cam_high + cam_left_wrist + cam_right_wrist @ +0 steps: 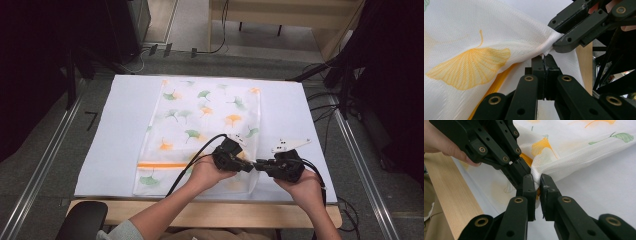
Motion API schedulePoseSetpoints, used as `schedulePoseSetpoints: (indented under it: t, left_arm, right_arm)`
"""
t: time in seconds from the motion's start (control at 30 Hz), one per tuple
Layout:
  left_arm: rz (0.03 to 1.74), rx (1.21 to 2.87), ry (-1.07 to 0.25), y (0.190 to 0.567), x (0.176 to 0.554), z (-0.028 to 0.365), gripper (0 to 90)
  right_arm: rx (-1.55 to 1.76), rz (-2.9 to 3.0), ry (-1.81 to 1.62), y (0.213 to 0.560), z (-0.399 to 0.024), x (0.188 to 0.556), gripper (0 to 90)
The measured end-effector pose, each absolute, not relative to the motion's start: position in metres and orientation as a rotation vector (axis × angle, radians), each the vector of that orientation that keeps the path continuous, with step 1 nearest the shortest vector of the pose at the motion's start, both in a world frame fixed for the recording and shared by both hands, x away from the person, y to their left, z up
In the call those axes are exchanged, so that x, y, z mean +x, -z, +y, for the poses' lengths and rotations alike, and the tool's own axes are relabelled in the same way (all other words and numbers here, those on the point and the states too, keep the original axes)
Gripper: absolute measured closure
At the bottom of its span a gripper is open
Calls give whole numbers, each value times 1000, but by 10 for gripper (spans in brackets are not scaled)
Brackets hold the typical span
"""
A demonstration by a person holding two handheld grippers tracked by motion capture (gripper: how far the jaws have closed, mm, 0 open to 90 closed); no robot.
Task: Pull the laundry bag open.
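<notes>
A white mesh bag [205, 125] printed with orange and green ginkgo leaves lies flat on a white sheet [120, 130]. Both grippers meet at its near right edge. My left gripper [249, 167] is shut on a pinch of the bag's edge [474, 37]; its jaws [545, 58] are pressed together on the fabric. My right gripper [258, 164] faces it from the right and is shut on a bunched fold of the same edge [574, 150], right beside the left gripper's tips [520, 166]. The mesh is pulled up into a ridge at the grip. In the left gripper view, the right gripper [556, 41] bites the cloth just above my own jaws.
The wooden table edge [210, 212] runs along the near side, close under both hands. A black cable [192, 155] from the left gripper crosses the bag. A black chair part [82, 220] sits at the lower left. Metal rails [45, 165] flank the table.
</notes>
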State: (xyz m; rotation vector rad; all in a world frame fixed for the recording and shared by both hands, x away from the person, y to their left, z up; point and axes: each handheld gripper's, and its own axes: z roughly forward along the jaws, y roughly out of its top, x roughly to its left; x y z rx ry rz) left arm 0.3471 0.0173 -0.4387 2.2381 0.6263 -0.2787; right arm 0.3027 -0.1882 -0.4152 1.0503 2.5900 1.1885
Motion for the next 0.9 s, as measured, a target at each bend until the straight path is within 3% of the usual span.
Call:
schedulePoseSetpoints:
  t: [0.9]
  left_arm:
    - [675,2284,264,441,356,29,900]
  right_arm:
    - [1032,2576,-1193,412,-191,302,854]
